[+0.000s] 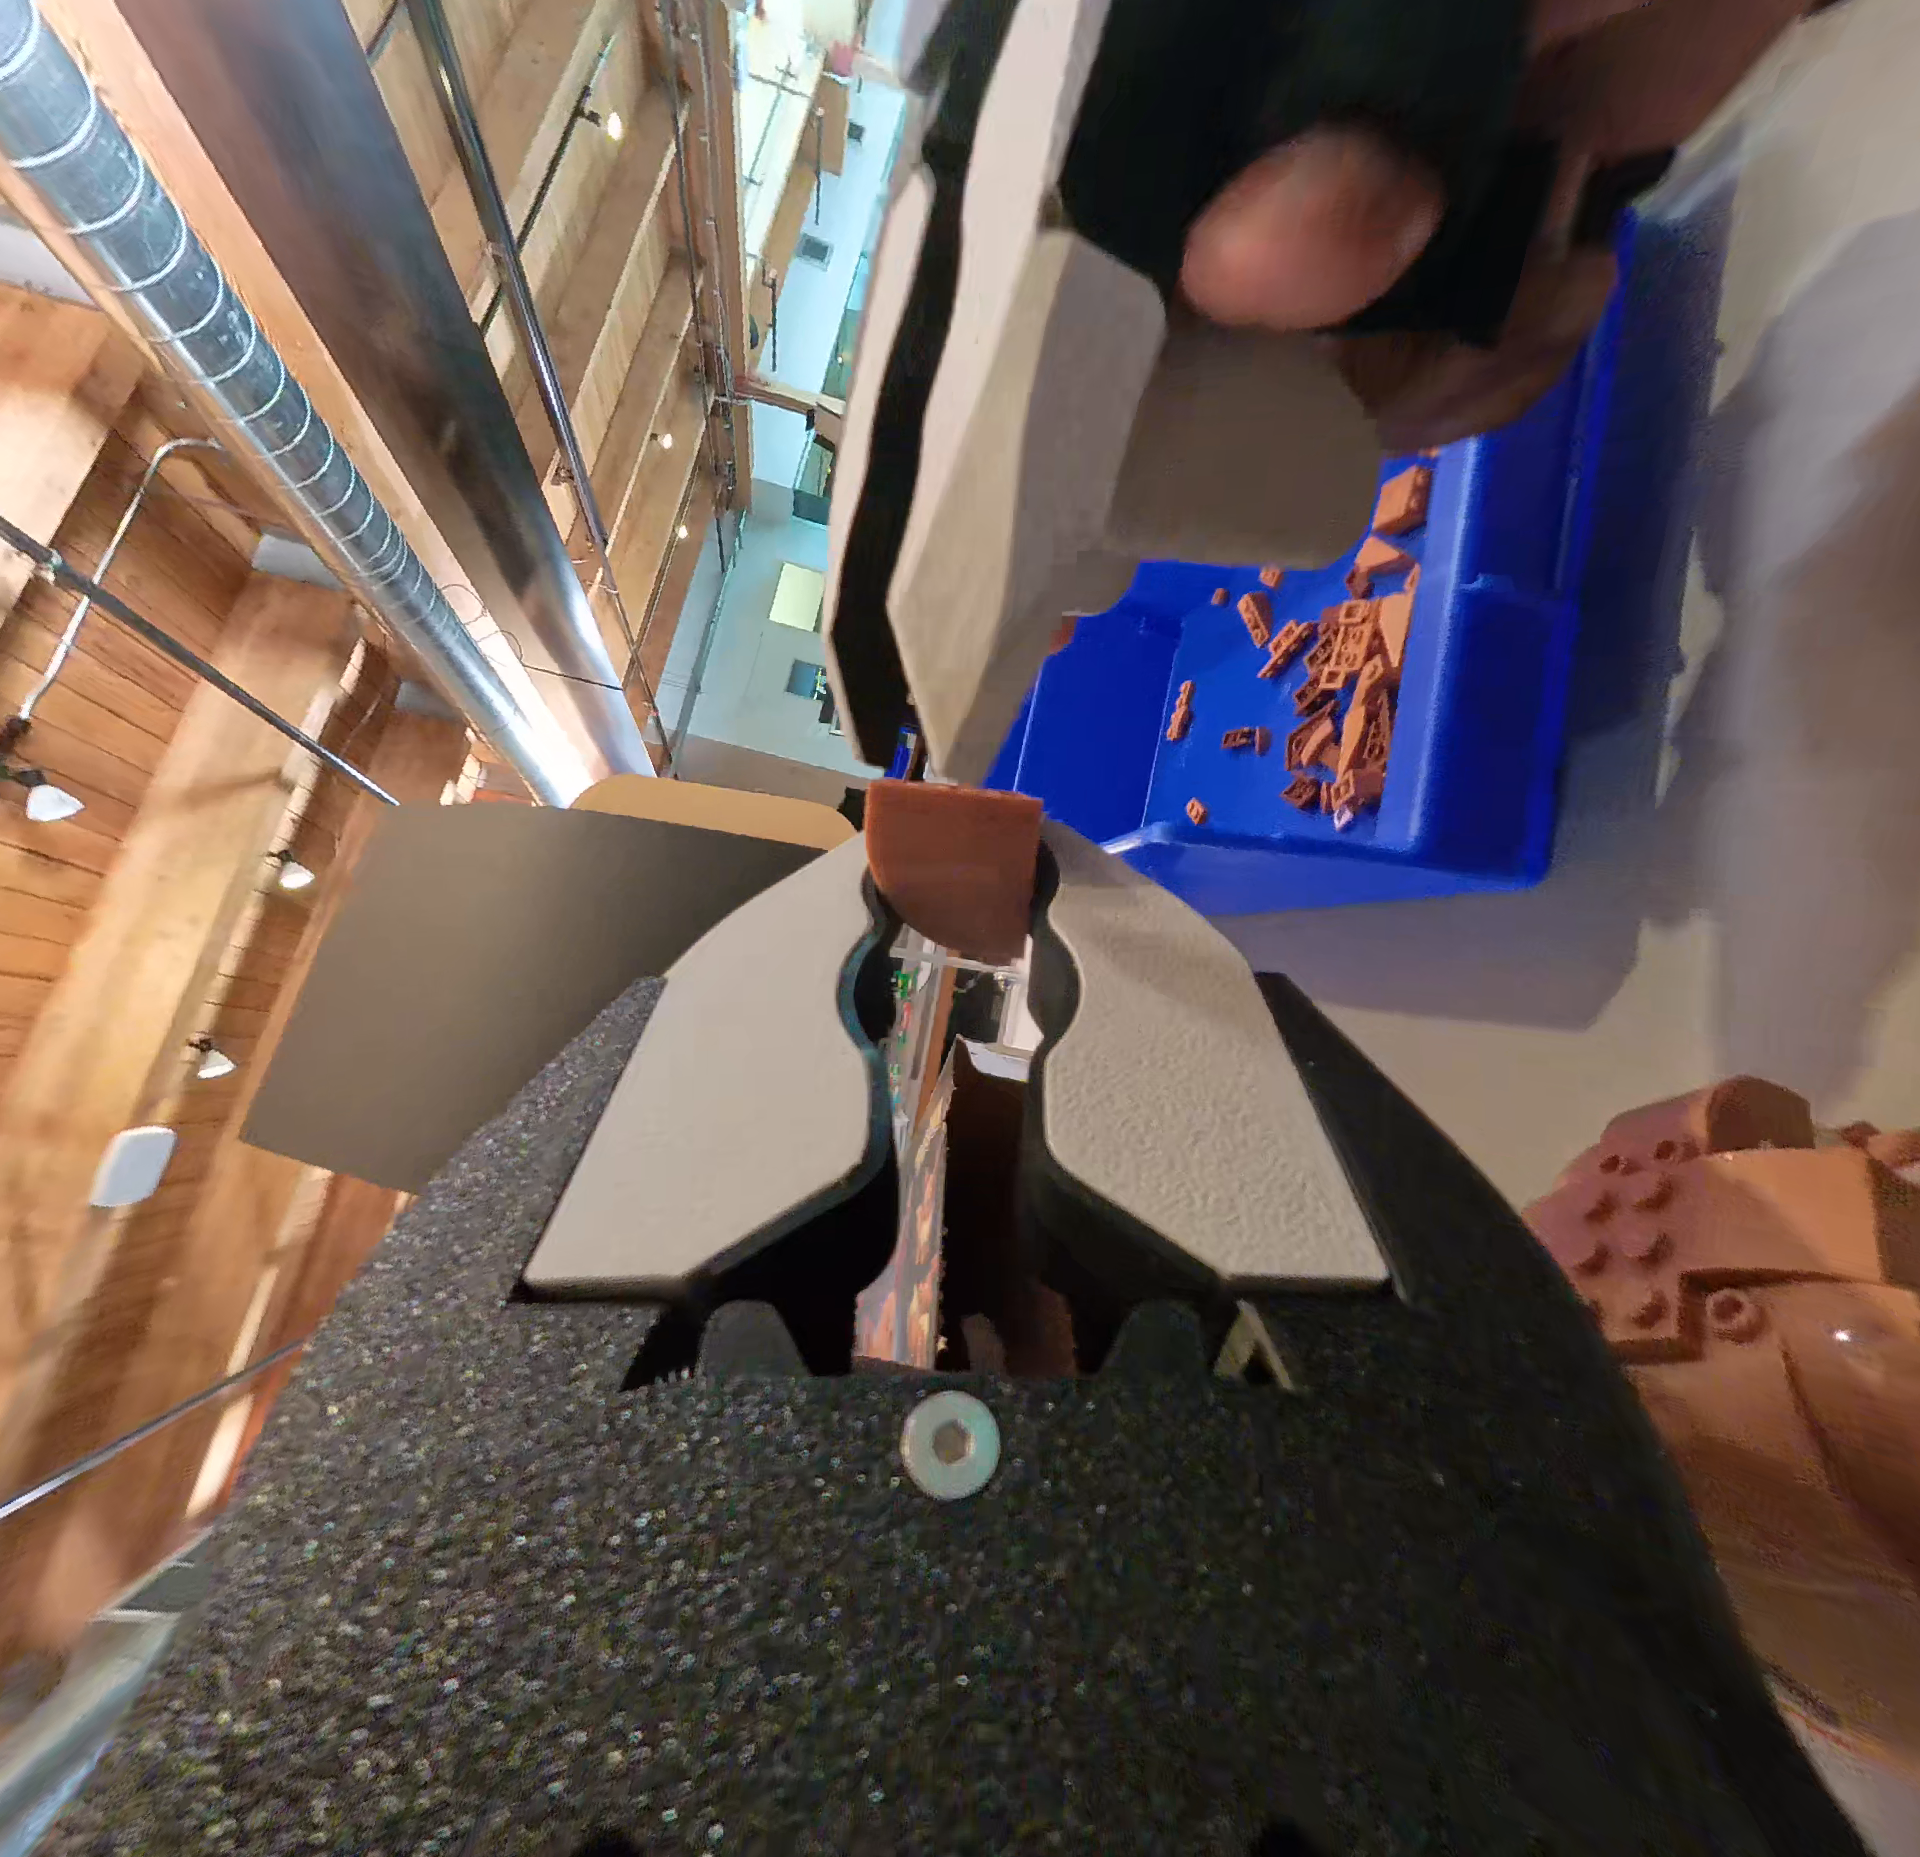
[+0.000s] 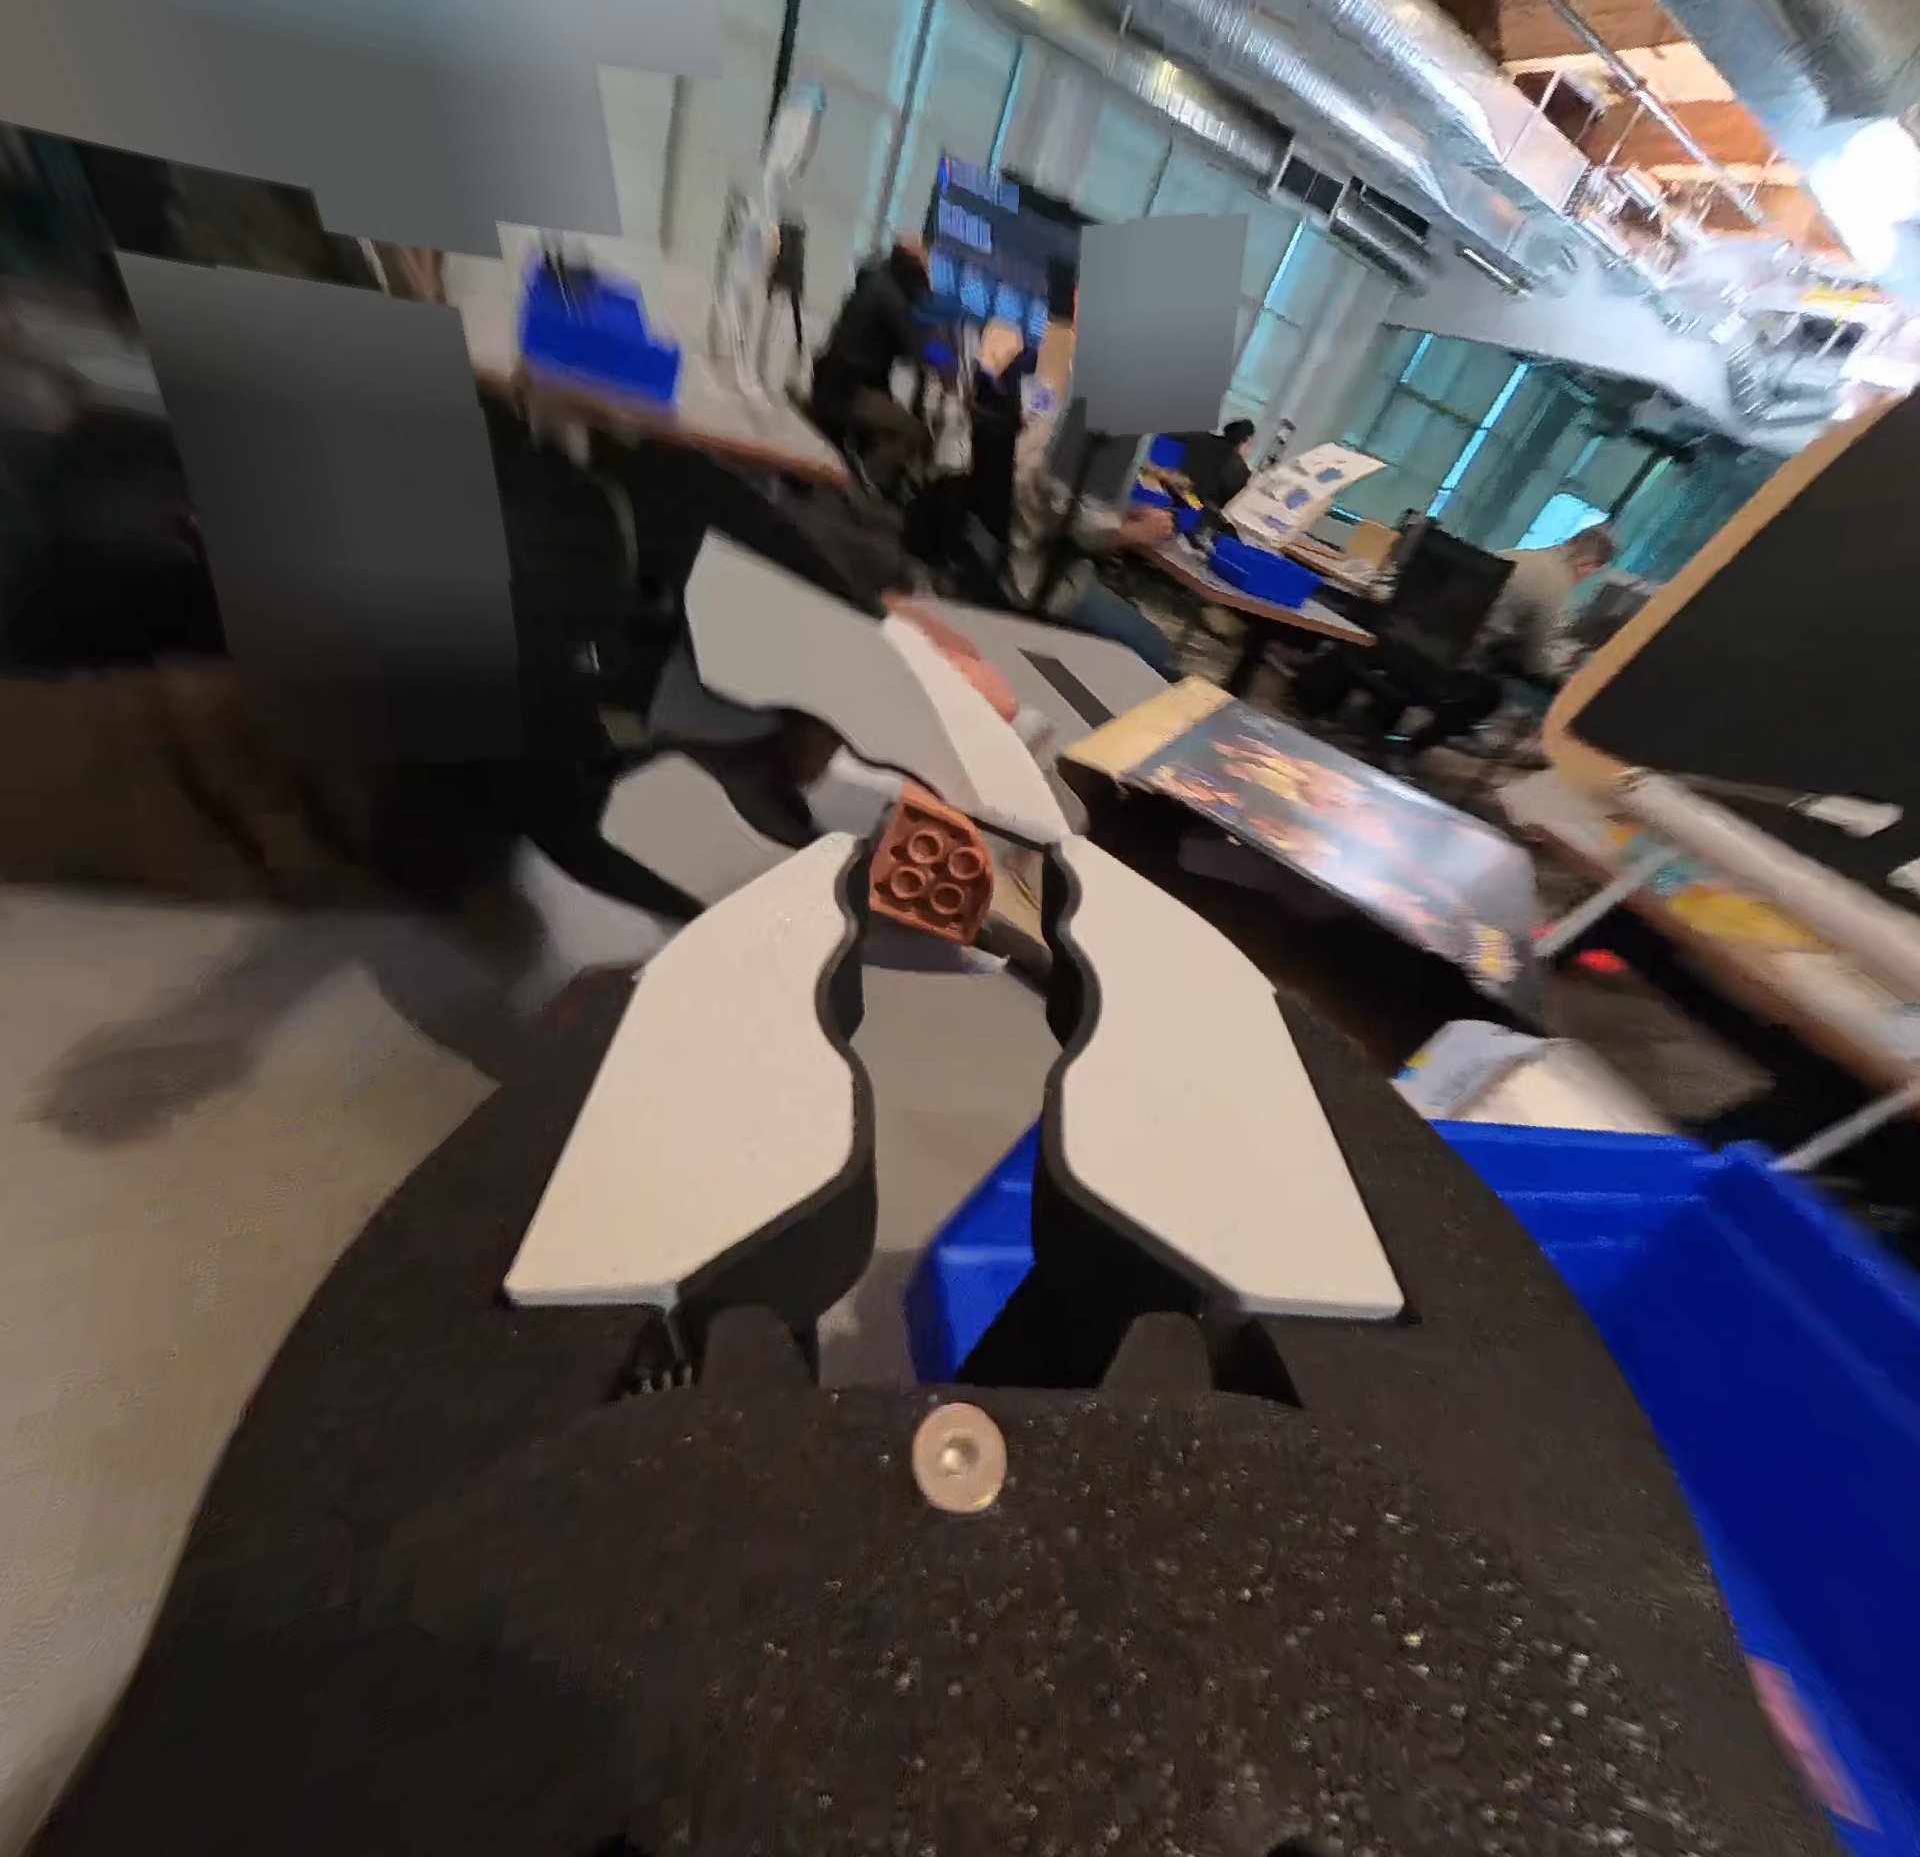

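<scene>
Left gripper [image 1: 956,857] clamped narrow on a reddish-brown curved brick [image 1: 951,867], the piece pinched right at the fingertips with its smooth rounded face toward the camera. Directly ahead of those tips, almost touching the brick's top edge, the right gripper [image 1: 940,758], held by a hand in a black fingerless glove [image 1: 1340,134]. Ahead and to the right of the left jaws, a blue bin [image 1: 1475,799] on a pale tabletop [image 1: 1455,1059], with a scatter of small reddish-brown bricks [image 1: 1340,675] inside. Close to the right of the jaws, a partly built brown brick model [image 1: 1714,1288].

From the right wrist view, right gripper [image 2: 961,851] parted moderately, nothing gripped, its tips flanking the same brick [image 2: 935,877], seen here from its studded underside with four round tubes. Cannot tell whether the pads touch it. Just beyond, the left gripper's pale fingers [image 2: 966,747] closed over the piece. Below and right of the right jaws, the blue bin's rim [image 2: 1621,1246]. Ahead and right, a printed box [image 2: 1330,810] lying flat. Farther off, blurred desks and seated people [image 2: 1558,581].
</scene>
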`<act>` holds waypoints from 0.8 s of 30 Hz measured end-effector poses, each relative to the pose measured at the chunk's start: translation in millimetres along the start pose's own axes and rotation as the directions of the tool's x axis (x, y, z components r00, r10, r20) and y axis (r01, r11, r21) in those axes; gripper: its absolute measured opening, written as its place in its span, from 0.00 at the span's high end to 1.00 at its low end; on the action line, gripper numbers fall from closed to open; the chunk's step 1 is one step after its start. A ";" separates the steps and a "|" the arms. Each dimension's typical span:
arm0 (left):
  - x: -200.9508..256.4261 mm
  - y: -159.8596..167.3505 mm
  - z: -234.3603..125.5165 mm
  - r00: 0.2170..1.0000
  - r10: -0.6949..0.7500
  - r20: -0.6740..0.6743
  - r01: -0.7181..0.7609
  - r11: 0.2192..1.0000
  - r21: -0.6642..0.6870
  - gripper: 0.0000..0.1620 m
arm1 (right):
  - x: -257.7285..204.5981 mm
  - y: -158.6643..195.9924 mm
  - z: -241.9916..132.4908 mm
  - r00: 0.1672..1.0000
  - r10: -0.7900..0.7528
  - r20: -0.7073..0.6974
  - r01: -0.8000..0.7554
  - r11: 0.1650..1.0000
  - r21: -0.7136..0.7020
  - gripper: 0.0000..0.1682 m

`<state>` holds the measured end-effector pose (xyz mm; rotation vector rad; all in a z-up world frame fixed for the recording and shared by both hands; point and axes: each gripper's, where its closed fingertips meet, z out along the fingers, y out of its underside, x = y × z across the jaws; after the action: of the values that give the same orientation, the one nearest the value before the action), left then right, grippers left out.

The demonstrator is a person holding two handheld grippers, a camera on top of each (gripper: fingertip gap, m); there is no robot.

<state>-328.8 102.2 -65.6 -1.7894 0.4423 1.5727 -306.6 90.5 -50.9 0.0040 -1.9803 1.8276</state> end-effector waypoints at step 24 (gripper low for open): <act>50.8 -1.0 -14.0 0.930 0.214 -0.299 -0.202 0.977 0.071 0.88 | -34.2 39.0 -7.0 0.794 -0.582 0.173 0.608 0.761 -0.227 0.95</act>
<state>-307.7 102.9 -114.0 -2.0175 0.8290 1.4133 -285.0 92.1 -98.5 0.5832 -1.9666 1.1501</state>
